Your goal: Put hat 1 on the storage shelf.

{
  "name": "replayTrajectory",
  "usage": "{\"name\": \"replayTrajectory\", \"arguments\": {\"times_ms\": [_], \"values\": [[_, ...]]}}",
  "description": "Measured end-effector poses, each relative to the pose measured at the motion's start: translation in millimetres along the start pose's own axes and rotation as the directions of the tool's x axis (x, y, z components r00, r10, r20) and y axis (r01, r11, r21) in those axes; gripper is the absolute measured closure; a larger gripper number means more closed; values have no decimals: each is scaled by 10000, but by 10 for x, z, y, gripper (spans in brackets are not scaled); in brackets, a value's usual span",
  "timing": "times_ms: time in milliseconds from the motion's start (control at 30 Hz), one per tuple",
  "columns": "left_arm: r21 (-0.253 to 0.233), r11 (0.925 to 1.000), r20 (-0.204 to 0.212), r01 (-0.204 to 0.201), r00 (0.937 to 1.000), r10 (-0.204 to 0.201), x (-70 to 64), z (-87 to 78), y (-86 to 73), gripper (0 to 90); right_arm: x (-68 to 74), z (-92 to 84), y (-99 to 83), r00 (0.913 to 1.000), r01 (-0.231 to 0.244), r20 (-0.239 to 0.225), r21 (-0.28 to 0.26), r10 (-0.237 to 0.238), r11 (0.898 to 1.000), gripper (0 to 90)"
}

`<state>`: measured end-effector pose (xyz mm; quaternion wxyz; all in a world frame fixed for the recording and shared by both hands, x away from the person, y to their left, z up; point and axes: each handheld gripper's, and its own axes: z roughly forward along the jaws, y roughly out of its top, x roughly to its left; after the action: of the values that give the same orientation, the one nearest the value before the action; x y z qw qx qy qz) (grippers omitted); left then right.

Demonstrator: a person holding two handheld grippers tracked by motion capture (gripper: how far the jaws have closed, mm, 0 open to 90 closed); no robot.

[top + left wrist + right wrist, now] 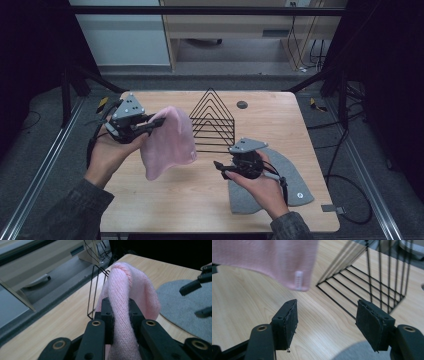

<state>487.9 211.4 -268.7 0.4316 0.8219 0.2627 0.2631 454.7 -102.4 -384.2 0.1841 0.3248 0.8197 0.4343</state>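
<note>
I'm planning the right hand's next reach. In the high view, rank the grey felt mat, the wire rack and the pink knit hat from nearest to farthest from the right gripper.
1. grey felt mat: directly beneath the right gripper.
2. wire rack: just behind it, mid-table.
3. pink knit hat: to its left, hanging from the left gripper; about as near as the rack, too close to call.

The left tongs (150,125) are raised in the left hand (112,150), jaws clamped tight with knit cloth pinched between them. The right tongs (220,169), lower in the right hand (257,186), point toward them, jaws apart and holding nothing.
</note>
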Motion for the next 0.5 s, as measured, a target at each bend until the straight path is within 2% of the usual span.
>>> {"name": "replayTrajectory", "arguments": {"times_ms": [267, 500], "values": [[-241, 9997, -87, 2, 10000, -4, 71, -32, 172, 789, 152, 190, 237, 9977, 539, -425, 65, -536, 9985, 373], [-514, 9987, 187, 4, 9998, 6, 17, -69, 266, 789, 167, 366, 353, 9966, 570, -599, 39, -567, 9984, 383]]}}
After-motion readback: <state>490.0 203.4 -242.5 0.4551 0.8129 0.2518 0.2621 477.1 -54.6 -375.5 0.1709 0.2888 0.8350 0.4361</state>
